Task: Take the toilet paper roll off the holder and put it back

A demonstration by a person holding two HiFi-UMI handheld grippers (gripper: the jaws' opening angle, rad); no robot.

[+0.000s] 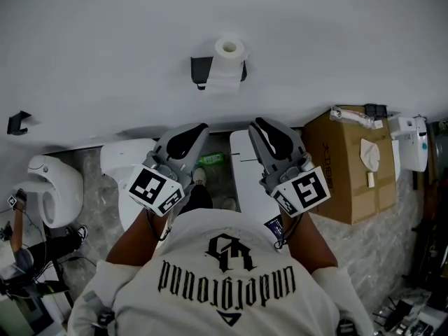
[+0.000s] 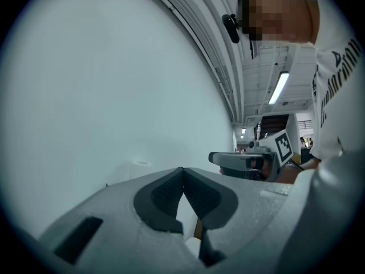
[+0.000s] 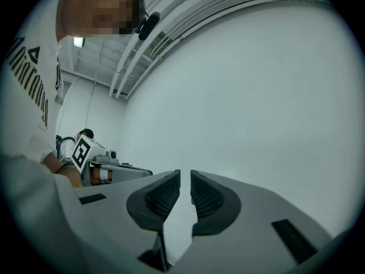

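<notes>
roll: white toilet paper roll [image 1: 229, 50] on black wall holder [image 1: 201, 69] | tools: left tool [image 1: 198, 130], right tool [image 1: 258, 126] side by side, well apart from roll | right: brown cardboard box [image 1: 350, 170]

Toilet paper roll [image 1: 229, 50]: on holder [image 1: 201, 69], mounted on wall [image 1: 105, 40]. Cardboard box [image 1: 346, 177]: against wall, right of roll. Left gripper [image 1: 200, 127], right gripper [image 1: 258, 123]: side by side before roll, apart from it.
</notes>
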